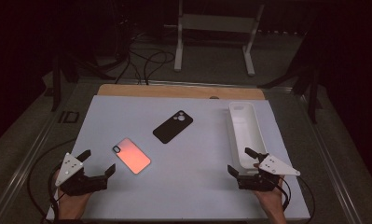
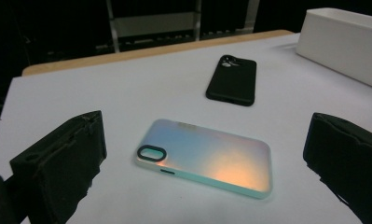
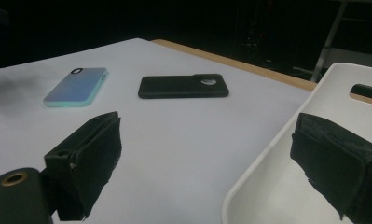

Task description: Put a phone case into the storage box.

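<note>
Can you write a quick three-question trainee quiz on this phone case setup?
1. True or false: the left gripper is shut on the iridescent case.
2. Which thing lies nearest the right gripper? A) black case B) white tray C) iridescent case
3. Fill in: the black case lies with its outer side facing ____.

Key
1. False: its jaws stand open, apart from the case, which lies flat on the table.
2. B: one jaw sits over the tray's near end.
3. Up, with the camera cutout toward the table's far edge.
</note>
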